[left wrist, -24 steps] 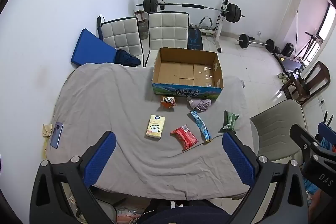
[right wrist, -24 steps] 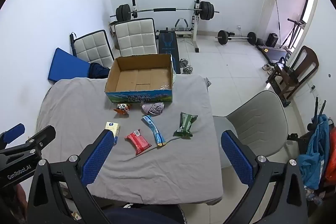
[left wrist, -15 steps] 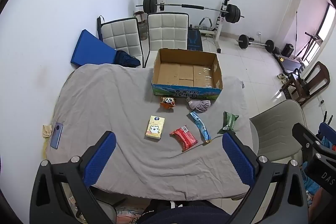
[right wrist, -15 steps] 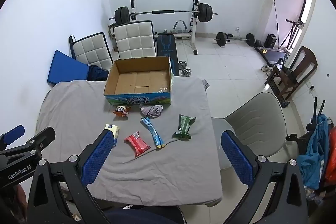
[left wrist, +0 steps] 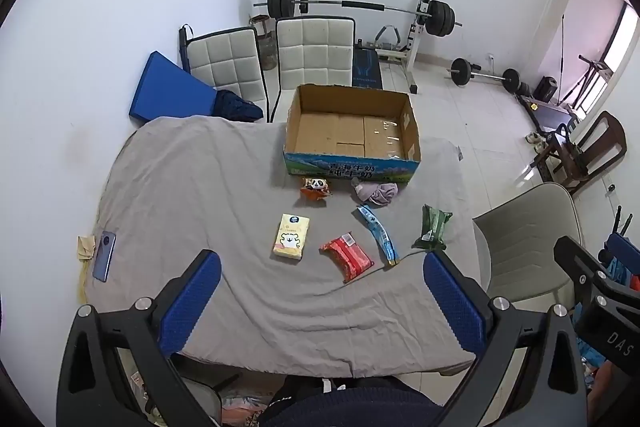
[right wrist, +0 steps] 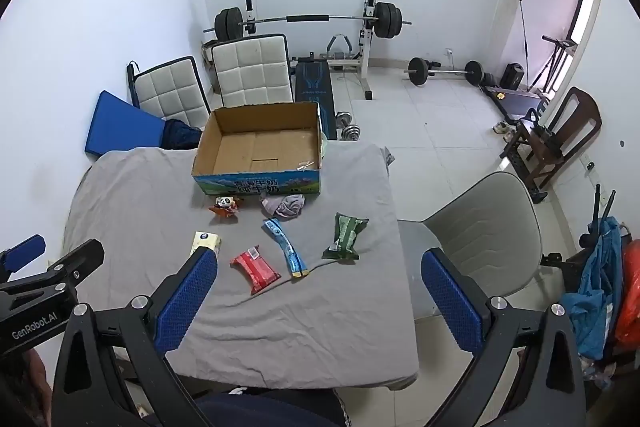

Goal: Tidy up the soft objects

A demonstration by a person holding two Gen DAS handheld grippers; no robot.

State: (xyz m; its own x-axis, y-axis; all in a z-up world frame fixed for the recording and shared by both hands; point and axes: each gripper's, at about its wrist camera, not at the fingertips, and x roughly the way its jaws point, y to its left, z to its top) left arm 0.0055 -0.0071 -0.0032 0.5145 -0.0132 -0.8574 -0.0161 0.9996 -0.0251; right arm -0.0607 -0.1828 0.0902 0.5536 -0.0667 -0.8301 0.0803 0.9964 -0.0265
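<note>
Both the left gripper (left wrist: 322,291) and right gripper (right wrist: 320,289) hover spread wide and empty above the table's near edge, the soft packets like the red pack (left wrist: 346,256) and tissue pack (left wrist: 291,236) lying loose before the empty cardboard box (left wrist: 352,135), likely their destination.

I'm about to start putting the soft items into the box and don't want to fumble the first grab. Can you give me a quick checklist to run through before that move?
1. Left gripper open and holding nothing: ok.
2. Right gripper open and holding nothing: ok.
3. Cardboard box open on top, nothing inside: ok.
4. Red packet, blue packet, green packet and tissue pack lie apart, not stacked: ok.
5. Panda packet and crumpled cloth lie close against the box front, little room for fingers: not ok.
6. Phone away from the items: ok.
</note>
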